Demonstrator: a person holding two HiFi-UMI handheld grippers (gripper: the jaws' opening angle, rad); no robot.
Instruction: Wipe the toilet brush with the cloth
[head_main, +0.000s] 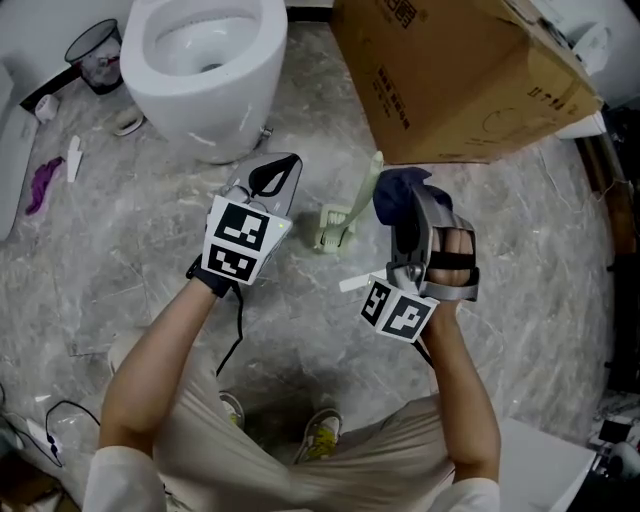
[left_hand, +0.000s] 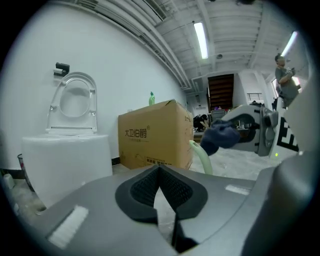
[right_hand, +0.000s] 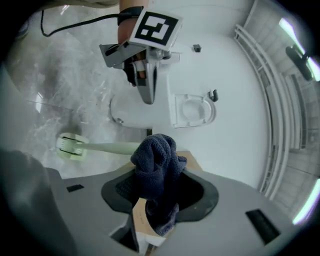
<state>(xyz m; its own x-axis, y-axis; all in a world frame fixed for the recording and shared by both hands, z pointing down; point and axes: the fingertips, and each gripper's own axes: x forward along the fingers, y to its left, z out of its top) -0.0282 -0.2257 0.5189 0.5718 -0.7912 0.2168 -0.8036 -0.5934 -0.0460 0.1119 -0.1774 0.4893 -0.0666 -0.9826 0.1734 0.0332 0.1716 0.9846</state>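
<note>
Right hand-held gripper (right_hand: 159, 196) clenched on dark blue terry cloth (right_hand: 155, 160), at the handle of the pale green plastic toilet brush (head_main: 337, 227); its head rests on the grey marble floor (head_main: 520, 250). Left hand-held gripper (head_main: 272, 182) closed, empty. Risk: the unheld brush topples under wiping pressure.

The cardboard box (left_hand: 155, 135) bears blue Chinese characters on its side — 大卫伯爵, followed by a small ® mark — while the finer lines printed beneath them, and the dark print seen in the head view, are too small to read.
</note>
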